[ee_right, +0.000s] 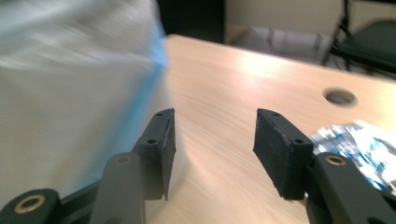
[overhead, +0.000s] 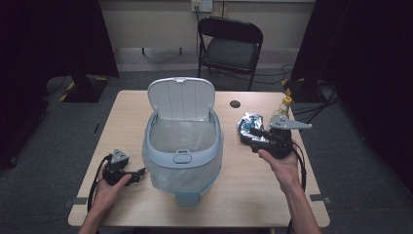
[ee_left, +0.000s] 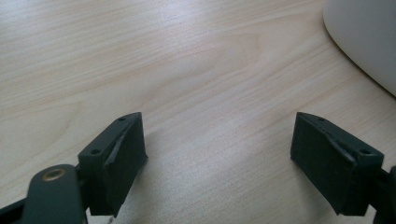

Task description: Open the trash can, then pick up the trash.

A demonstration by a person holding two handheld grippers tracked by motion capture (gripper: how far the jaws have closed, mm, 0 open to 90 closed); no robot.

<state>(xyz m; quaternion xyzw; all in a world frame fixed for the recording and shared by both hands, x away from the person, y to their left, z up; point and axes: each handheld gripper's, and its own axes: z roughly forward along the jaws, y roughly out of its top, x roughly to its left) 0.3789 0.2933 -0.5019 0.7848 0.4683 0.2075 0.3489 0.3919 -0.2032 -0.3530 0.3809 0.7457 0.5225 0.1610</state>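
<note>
Right gripper (overhead: 253, 132) first, held in the right hand (overhead: 281, 165), just to the right of the bin (overhead: 181, 157). Points toward the bin. Jaws partly open, with a clear gap, seen in the right gripper view (ee_right: 215, 135). Holds nothing; just bare table (overhead: 126, 112) between the pads.

Shiny wrapper (overhead: 249, 122) right by its tips, on the table to the right of the bin, near but not touching the bin. Crumpled, silver with some blue. Lies just outside the right jaw in the right gripper view (ee_right: 359, 144), not between the jaws. Cannot tell if the jaw touches it. Bin wall (ee_right: 70, 93) blurry, just past the other jaw.

Left gripper (overhead: 140, 173) in the left hand (overhead: 109, 187), low on the table, just to the left of the bin. Points at the bin too. Jaws wide open (ee_left: 219, 140), nothing in them, only wood below. A pale bit of the bin (ee_left: 364, 37) ahead and off to one side.

Bin in the middle of the table, white bag inside, lid (overhead: 181, 97) up and leaning back.

Small bottle (overhead: 286, 103) with a yellow top farther right of the bin, behind the right gripper. Round hole (overhead: 235, 104) in the table, behind the bin on the right. Black chair (overhead: 229, 48) on the floor, well behind the bin.
</note>
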